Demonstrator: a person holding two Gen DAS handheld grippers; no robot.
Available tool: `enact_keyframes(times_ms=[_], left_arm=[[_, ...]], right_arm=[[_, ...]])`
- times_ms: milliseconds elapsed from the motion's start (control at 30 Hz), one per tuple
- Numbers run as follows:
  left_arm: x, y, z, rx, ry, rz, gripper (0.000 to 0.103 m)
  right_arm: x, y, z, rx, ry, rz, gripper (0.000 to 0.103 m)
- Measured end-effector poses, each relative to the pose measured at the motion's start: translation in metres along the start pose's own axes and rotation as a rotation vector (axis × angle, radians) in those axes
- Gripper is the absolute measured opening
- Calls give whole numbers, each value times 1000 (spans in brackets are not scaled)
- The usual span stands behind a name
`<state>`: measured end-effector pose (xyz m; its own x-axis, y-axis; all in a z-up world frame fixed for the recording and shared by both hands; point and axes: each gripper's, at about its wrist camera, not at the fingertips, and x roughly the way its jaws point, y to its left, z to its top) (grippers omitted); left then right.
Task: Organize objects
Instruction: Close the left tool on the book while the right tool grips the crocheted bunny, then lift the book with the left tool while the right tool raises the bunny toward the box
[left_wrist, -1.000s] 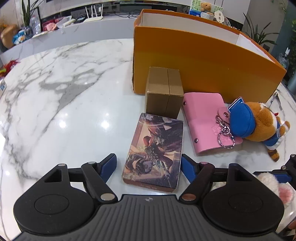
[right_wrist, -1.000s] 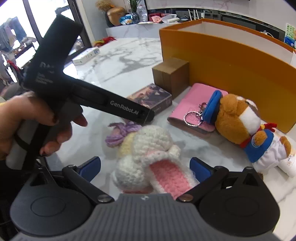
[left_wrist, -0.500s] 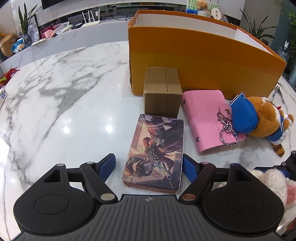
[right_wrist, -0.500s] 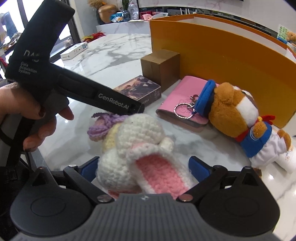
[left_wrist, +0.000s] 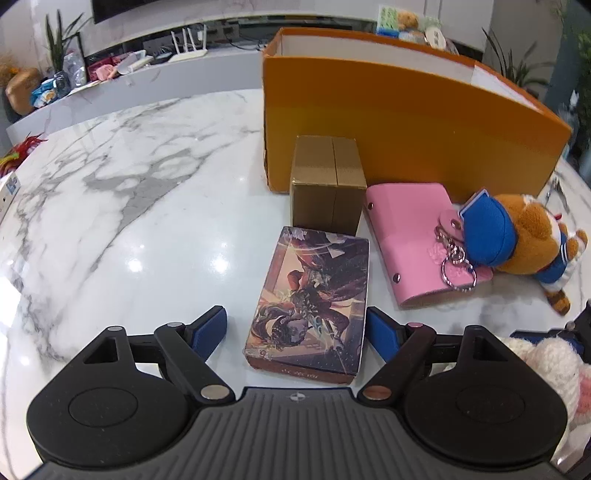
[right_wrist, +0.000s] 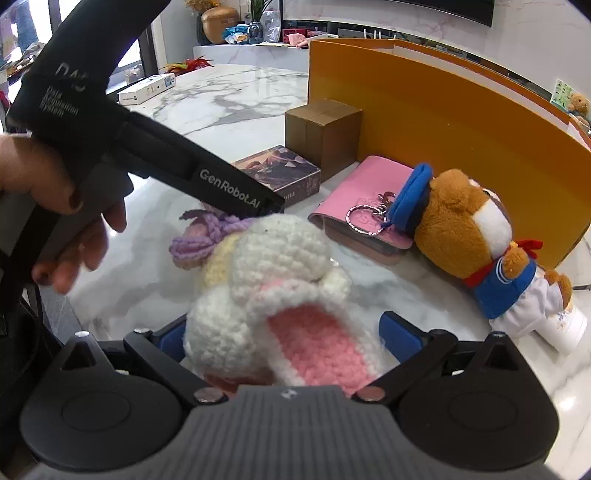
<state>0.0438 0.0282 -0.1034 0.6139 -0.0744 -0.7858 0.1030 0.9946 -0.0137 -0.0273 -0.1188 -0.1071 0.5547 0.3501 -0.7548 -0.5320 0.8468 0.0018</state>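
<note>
An illustrated card box (left_wrist: 314, 295) lies flat on the marble table (left_wrist: 129, 221), between the blue pads of my left gripper (left_wrist: 297, 328). Its jaws are opening and neither pad presses on the box; there is a clear gap on the left side. A white and pink crochet rabbit (right_wrist: 280, 295) lies between the wide jaws of my right gripper (right_wrist: 284, 336). The left pad is partly hidden behind the rabbit, and the right pad (right_wrist: 400, 334) stands just off it. A tall orange box (left_wrist: 406, 122) stands open-topped at the back.
A brown carton (left_wrist: 327, 184), a pink key wallet (left_wrist: 413, 243) with a key ring and a plush bear in a blue cap (left_wrist: 524, 240) lie in front of the orange box. A purple crochet piece (right_wrist: 199, 236) lies beside the rabbit. A hand (right_wrist: 66, 206) holds the left tool's black body.
The left gripper's pads have spread a little wider around the card box. The right wrist view has shifted slightly, with the rabbit still between the jaws.
</note>
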Motion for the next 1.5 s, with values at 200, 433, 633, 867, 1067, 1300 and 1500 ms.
enact_keyframes(times_ms=[200,433,633,867,1067,1300,1500], left_arm=[[0,0,5,35,30,-11,95],[-5,2,5,57,60,-27,72],[-7,6,6,36,66,-41,72],[-11,10,6,13,66,-45,71],[-26,12,6,20,35,-45,70],[-39,13,3,43,17,-27,70],[-51,10,5,55,-12,-16,69]], right_arm=[[-10,8,-1,-48,-11,19,86],[-17,8,-2,-31,-3,45,77],[-22,6,-2,-7,4,63,77],[-35,-9,-5,45,-7,24,77],[-46,-23,-2,123,-43,4,77],[-52,-29,6,172,-74,8,77],[-57,-30,8,184,-81,-10,77]])
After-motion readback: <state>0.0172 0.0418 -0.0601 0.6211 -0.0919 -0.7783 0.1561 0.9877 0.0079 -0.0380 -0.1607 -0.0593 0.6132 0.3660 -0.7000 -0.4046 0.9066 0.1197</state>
